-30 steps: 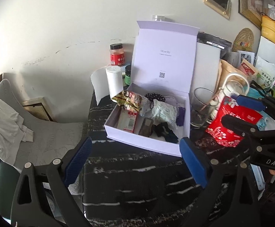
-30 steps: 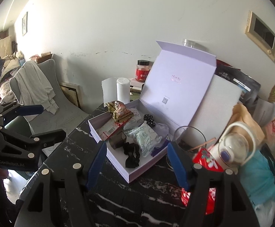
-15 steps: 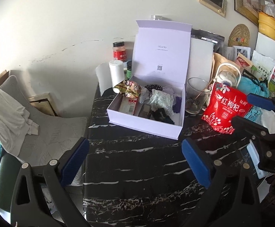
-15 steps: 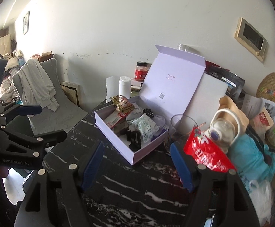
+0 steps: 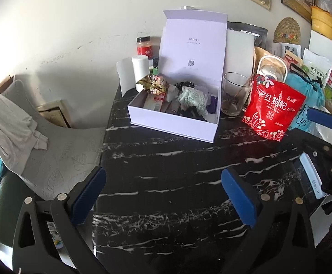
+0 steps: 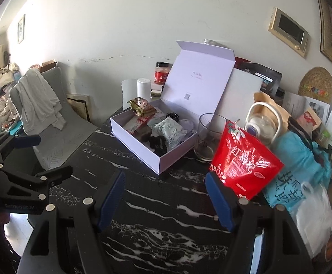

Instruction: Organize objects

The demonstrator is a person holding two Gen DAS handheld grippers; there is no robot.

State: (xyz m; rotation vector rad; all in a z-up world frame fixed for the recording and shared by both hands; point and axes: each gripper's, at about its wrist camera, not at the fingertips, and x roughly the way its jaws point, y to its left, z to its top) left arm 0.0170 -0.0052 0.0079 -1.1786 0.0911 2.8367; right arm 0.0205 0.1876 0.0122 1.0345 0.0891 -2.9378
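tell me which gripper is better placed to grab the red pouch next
Right, probably. The red standing pouch with white lettering sits just beyond the right gripper, almost touching its right finger. From the left gripper it lies far off to the right. Both grippers are open and empty.

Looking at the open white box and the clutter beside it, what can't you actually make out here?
- White box: lower contents, buried under packets, both views.
- Lid print: too small.
- Bottle: base hidden by the red pouch, right view.
- Green jar: mostly behind the white cylinder, left view.
- Right tongs: cut by the frame edge, left view.
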